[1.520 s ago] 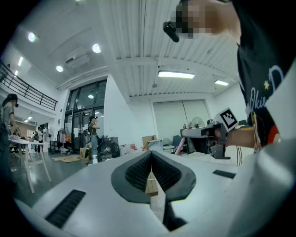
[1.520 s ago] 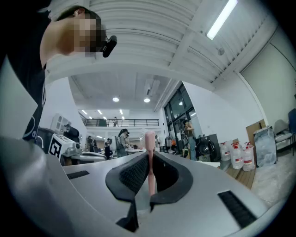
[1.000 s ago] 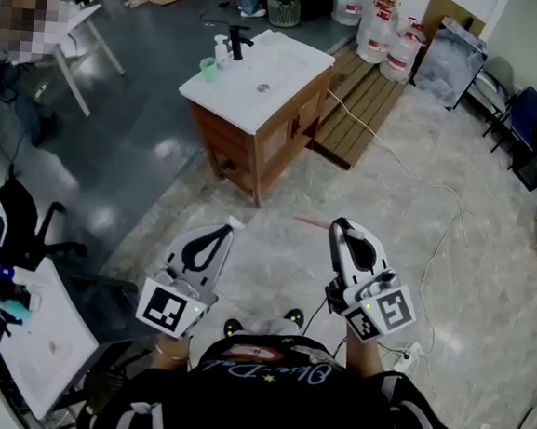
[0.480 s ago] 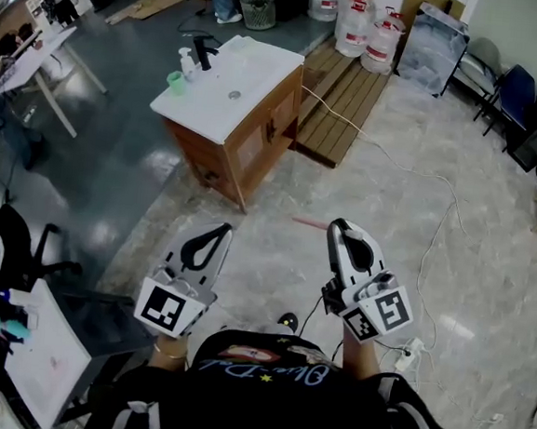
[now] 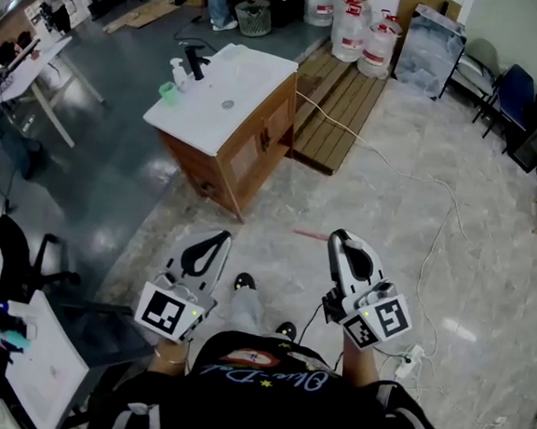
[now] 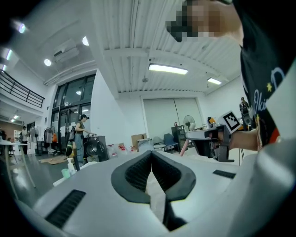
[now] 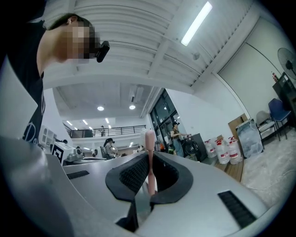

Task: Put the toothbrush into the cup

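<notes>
**Head view:** We look steeply down at a pale stone floor (image 5: 487, 275) and hold two claws out in front of us. The left claw (image 5: 218, 237) is closed and holds nothing. The right claw (image 5: 336, 235) is clamped on a pink toothbrush (image 5: 310, 233), which sticks out to the left of its tip, above the floor. The green cup (image 5: 168, 93) stands well apart from both claws, near the far left corner of a white counter (image 5: 231, 103), beside a black tap (image 5: 196, 61).

**Left gripper view:** The jaws are pressed together with nothing between them. The cup (image 6: 66, 172) shows small at the left. The right claw (image 6: 188, 135) with the toothbrush (image 6: 185, 147) shows at the right.

**Right gripper view:** The jaws are closed on the toothbrush (image 7: 149, 138), and its pink end stands up past their tips.
</notes>
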Demonstrator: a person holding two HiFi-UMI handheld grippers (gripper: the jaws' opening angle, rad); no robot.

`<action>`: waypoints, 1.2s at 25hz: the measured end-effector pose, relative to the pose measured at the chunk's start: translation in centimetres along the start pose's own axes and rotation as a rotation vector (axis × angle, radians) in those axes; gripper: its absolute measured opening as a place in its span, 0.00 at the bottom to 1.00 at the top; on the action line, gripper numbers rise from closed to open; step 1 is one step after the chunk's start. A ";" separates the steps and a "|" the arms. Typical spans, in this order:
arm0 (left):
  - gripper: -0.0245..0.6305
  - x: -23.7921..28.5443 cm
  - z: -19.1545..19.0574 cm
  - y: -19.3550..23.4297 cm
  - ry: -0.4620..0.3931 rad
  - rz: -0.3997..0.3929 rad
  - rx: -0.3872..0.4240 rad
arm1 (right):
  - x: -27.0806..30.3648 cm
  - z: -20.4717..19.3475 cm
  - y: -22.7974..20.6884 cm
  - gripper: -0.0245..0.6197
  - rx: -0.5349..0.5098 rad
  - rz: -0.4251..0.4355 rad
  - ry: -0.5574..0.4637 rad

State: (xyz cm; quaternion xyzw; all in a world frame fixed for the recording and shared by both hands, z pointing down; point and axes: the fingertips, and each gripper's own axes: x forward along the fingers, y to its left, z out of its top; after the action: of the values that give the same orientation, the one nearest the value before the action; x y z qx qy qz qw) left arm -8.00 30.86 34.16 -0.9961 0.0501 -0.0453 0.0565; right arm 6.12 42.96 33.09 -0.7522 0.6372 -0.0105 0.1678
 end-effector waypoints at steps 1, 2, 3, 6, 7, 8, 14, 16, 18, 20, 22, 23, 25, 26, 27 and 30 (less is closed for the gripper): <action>0.04 0.6 0.1 0.1 -0.007 -0.012 0.001 | 0.2 0.2 -0.5 0.06 -0.007 -0.010 0.000; 0.04 1.2 0.1 0.2 -0.015 -0.023 0.003 | 0.5 0.4 -0.9 0.06 -0.016 -0.020 -0.001; 0.04 1.8 0.1 0.5 -0.023 -0.029 0.001 | 0.8 0.6 -1.3 0.06 -0.027 -0.028 -0.004; 0.04 3.4 -0.1 2.2 -0.043 -0.033 -0.023 | 2.1 0.8 -2.0 0.06 -0.047 -0.041 -0.006; 0.04 4.0 -0.1 2.8 -0.050 -0.034 -0.030 | 2.6 0.8 -2.2 0.06 -0.053 -0.043 -0.001; 0.04 4.6 -0.1 3.4 -0.059 -0.039 -0.034 | 3.2 0.8 -2.6 0.06 -0.059 -0.048 0.006; 0.04 8.2 -0.1 7.6 -0.078 -0.062 -0.027 | 8.5 1.3 -4.2 0.06 -0.098 -0.053 0.002; 0.04 8.9 -0.1 9.8 -0.080 -0.053 -0.024 | 10.9 1.2 -4.5 0.06 -0.103 -0.046 0.005; 0.04 9.4 -0.2 12.1 -0.083 -0.038 -0.028 | 13.3 0.8 -4.6 0.06 -0.104 -0.038 0.012; 0.04 9.6 -0.4 14.5 -0.087 -0.016 -0.033 | 15.7 0.4 -4.6 0.06 -0.109 -0.024 0.019; 0.04 9.8 -0.9 16.9 -0.092 0.008 -0.038 | 18.1 -0.1 -4.5 0.06 -0.116 -0.008 0.025; 0.04 9.8 -1.1 18.0 -0.092 0.020 -0.042 | 19.3 -0.3 -4.4 0.06 -0.118 0.000 0.027; 0.04 9.6 -1.8 20.3 -0.087 0.042 -0.051 | 21.6 -0.8 -4.0 0.06 -0.121 0.016 0.032; 0.04 9.5 -2.1 21.4 -0.083 0.051 -0.053 | 22.7 -1.1 -3.7 0.06 -0.122 0.024 0.035; 0.04 9.4 -2.4 22.4 -0.078 0.061 -0.054 | 23.8 -1.4 -3.5 0.06 -0.121 0.032 0.037; 0.04 8.9 -2.6 25.3 -0.083 0.093 -0.055 | 26.9 -2.2 -2.8 0.06 -0.120 0.057 0.044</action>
State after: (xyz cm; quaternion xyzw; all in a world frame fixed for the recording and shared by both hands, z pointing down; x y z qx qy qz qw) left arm -1.81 4.59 34.55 -0.9949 0.0950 -0.0002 0.0332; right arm 13.36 16.94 30.57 -0.7421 0.6613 0.0159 0.1083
